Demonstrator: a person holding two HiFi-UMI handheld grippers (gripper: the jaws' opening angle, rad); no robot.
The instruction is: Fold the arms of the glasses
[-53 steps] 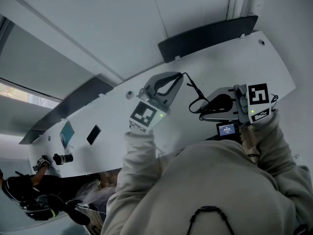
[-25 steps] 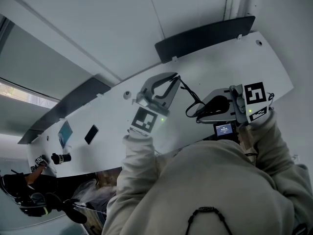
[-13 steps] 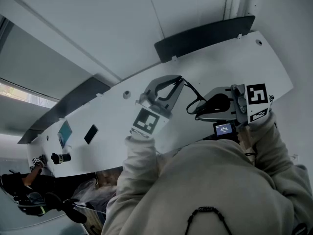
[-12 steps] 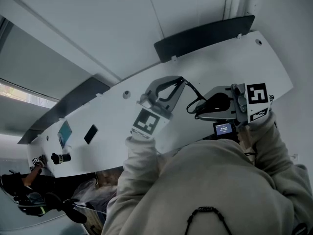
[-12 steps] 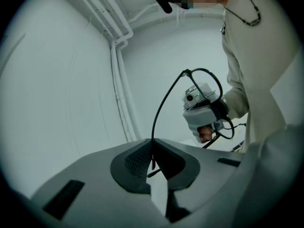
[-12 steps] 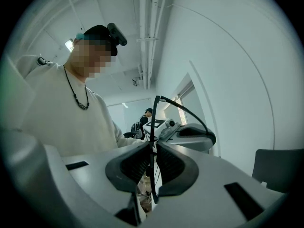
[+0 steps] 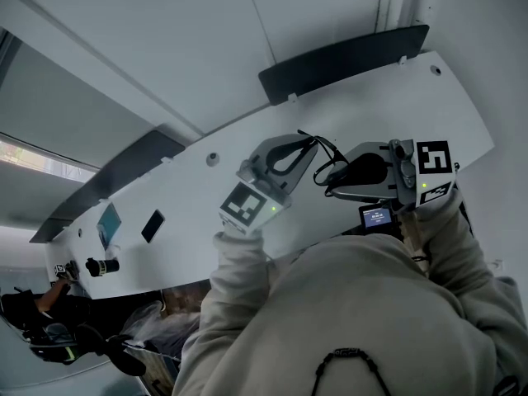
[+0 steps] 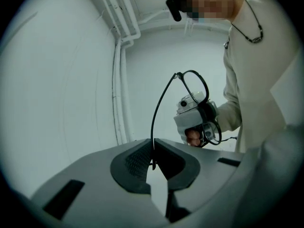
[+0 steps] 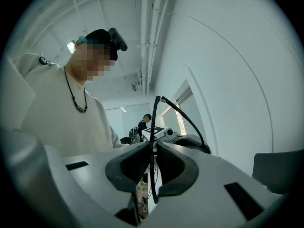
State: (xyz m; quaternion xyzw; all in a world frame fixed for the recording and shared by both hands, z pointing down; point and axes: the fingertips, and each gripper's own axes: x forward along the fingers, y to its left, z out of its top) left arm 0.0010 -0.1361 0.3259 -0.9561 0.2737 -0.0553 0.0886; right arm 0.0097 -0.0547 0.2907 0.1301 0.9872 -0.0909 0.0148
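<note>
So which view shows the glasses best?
The left gripper view: the glasses stand in clear outline against the wall, one arm running down into the left claw. The right gripper view shows them edge-on; the head view, only thin dark lines.

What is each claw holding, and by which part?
Both hold the glasses: the left claw pinches one arm's tip, the right claw grips the front rim.

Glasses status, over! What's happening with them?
Left gripper shut on an arm tip. Right gripper shut on the glasses frame. Arm not folded yet. Nothing in the way.
</note>
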